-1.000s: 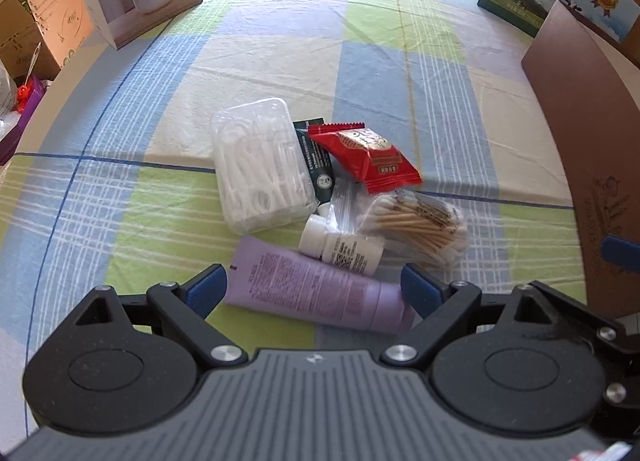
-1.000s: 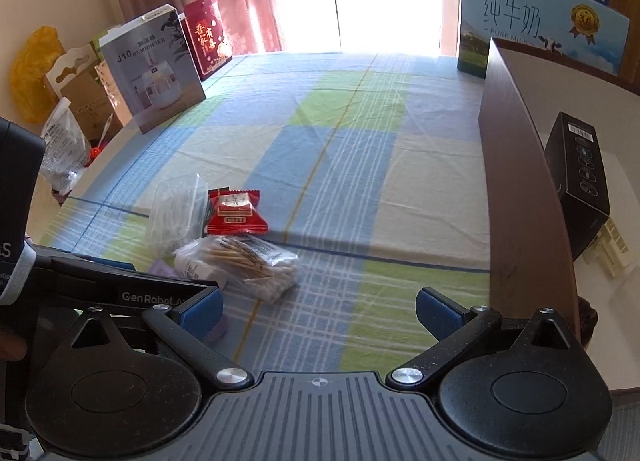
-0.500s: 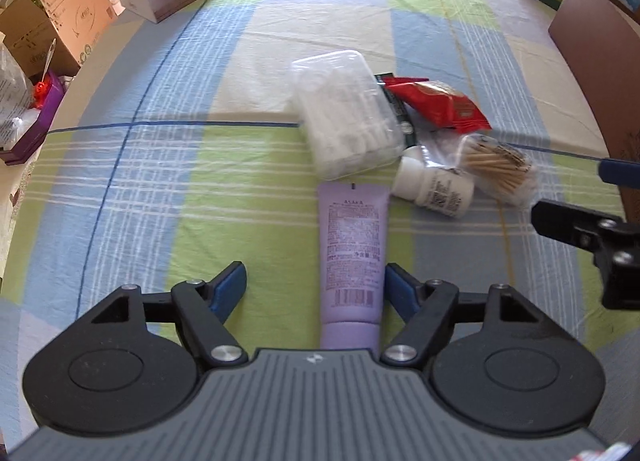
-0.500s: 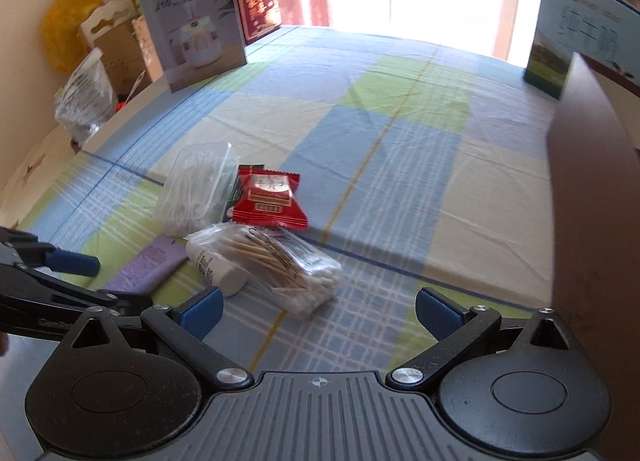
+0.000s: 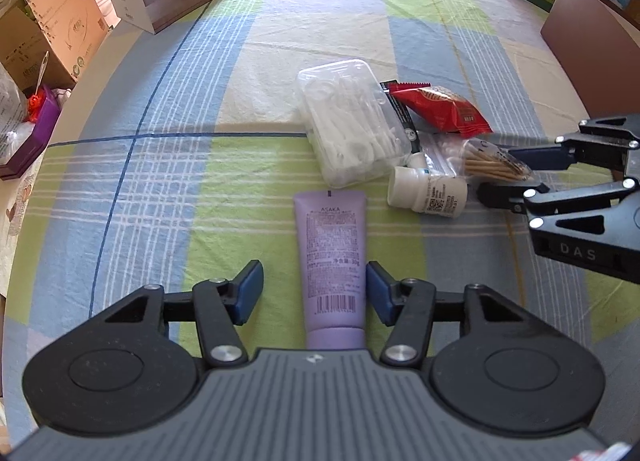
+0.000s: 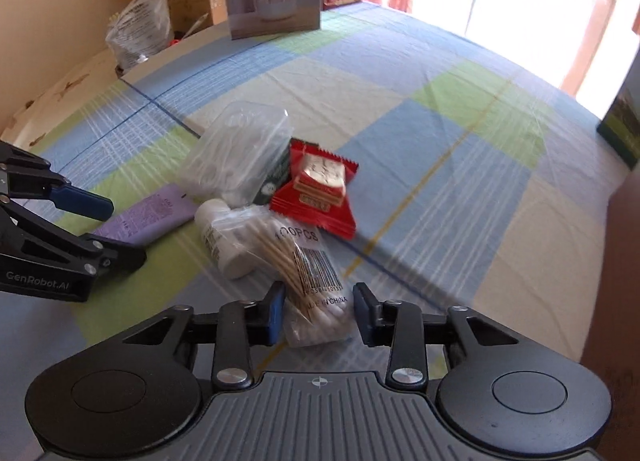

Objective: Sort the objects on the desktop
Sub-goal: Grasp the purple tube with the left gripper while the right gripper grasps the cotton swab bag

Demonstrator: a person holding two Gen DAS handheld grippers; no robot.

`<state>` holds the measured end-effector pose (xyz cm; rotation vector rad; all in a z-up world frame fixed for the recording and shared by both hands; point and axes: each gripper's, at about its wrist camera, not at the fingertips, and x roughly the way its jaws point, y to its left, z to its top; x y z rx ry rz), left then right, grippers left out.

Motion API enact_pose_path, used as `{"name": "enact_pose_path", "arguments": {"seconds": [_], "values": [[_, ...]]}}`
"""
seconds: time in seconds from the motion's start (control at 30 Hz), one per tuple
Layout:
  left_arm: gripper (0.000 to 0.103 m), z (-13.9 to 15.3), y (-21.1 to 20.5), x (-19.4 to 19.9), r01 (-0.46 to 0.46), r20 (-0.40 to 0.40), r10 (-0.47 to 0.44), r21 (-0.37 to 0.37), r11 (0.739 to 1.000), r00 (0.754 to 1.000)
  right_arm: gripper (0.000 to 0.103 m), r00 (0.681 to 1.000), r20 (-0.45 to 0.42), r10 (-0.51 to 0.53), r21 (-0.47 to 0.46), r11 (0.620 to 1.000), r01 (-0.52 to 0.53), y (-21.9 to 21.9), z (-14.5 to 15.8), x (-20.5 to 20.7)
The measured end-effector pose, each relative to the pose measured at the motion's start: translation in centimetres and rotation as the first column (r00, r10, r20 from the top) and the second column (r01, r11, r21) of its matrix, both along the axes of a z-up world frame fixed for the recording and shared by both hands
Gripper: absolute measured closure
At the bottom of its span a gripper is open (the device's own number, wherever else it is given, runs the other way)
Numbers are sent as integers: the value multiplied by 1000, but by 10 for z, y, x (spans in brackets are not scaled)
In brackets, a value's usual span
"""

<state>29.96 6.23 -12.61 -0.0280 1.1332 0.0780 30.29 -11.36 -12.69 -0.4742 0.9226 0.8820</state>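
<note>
1. We see a checked blue, green and cream cloth-covered surface.
2. Our left claw gapes around the lilac plastic tube, gripping nothing.
3. Our right claw stands open astride the clear cotton-swab bag, not pinching it.

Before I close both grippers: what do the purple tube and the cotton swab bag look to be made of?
Purple tube: seemingly soft matte plastic, with a flat crimped end and printed label. Cotton swab bag: thin, clear, glossy plastic film, wrinkled with glare; the swabs inside show wood-coloured sticks and white tips.
</note>
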Motion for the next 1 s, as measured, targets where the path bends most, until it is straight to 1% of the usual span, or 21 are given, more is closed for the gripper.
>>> {"name": "enact_pose_path", "arguments": {"seconds": [0.07, 0.13, 0.2, 0.27, 0.4, 0.53, 0.57, 0.6, 0.63, 0.67, 0.7, 0.77, 1.0], "values": [[59, 1, 0, -4, 7, 0, -7, -5, 1000, 1000, 70, 999, -32, -38, 0, 999, 38, -8, 2, -5], [62, 2, 0, -8, 13, -2, -13, -7, 1000, 1000, 71, 994, -67, -90, 1, 996, 90, -17, 6, -11], [68, 3, -1, -12, 21, -3, -21, -8, 1000, 1000, 71, 982, -106, -154, 7, 988, 155, -28, 9, -17], [76, 4, -2, -16, 30, -8, -30, -9, 999, 1000, 71, 966, -151, -208, 20, 977, 213, -40, 11, -25], [77, 5, -8, -28, 38, -23, -38, -14, 999, 999, 70, 949, -196, -247, 35, 965, 258, -59, 15, -48], [77, 7, -15, -46, 63, -44, -65, -52, 997, 997, 69, 949, -207, -238, 50, 966, 254, -74, 17, -70], [77, 8, -16, -50, 66, -49, -69, -63, 996, 996, 65, 950, -207, -233, 54, 967, 249, -77, 17, -73], [77, 8, -17, -54, 69, -54, -73, -69, 995, 996, 56, 952, -204, -229, 54, 968, 245, -78, 16, -75], [77, 8, -17, -56, 74, -57, -79, -73, 995, 995, 50, 955, -199, -221, 52, 970, 236, -79, 14, -76], [77, 8, -18, -57, 78, -58, -82, -72, 994, 995, 40, 958, -188, -216, 55, 972, 230, -78, 15, -77], [76, 8, -18, -57, 80, -57, -84, -70, 994, 995, 38, 962, -174, -210, 64, 972, 224, -78, 16, -77], [69, 8, -19, -54, 82, -56, -86, -59, 995, 995, 38, 971, -156, -182, 66, 979, 194, -74, 14, -76], [68, 6, -26, -37, 96, -55, -97, -27, 995, 994, 38, 992, -105, -75, 58, 995, 81, -57, 6, -74]]}}
